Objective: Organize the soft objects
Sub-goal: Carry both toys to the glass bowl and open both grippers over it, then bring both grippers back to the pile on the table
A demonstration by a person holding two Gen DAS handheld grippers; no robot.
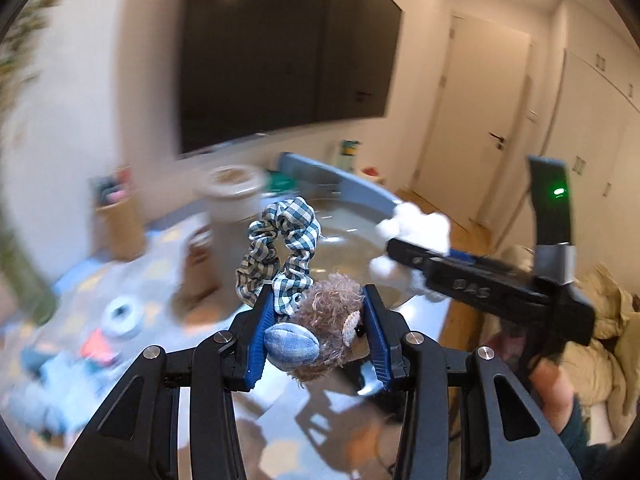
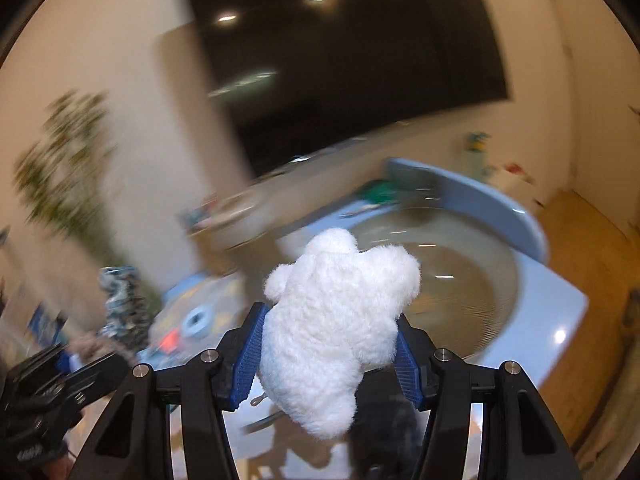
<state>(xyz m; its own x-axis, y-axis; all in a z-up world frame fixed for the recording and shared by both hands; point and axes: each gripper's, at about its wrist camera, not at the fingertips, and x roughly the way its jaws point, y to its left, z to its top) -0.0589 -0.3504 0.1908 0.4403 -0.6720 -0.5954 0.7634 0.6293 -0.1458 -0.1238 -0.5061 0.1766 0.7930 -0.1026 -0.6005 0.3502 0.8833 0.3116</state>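
Left tongs [image 1: 316, 334] clamp a brown plush toy [image 1: 326, 330] and checked scrunchie [image 1: 280, 250]; right tongs [image 2: 328, 354] clamp a white plush [image 2: 334, 330], both aloft above the surface [image 2: 560, 320]. Light, compressible items, probably best gripped mid-body.

We record a brown curly plush toy [image 1: 326, 322] with a blue-checked fabric ear, pinched between blue pads and lifted off the table. A blue-and-white gingham scrunchie [image 1: 282, 250] rises from it, standing upright. A fluffy white plush [image 2: 340, 330], lobed at the top, is likewise clamped and held aloft.
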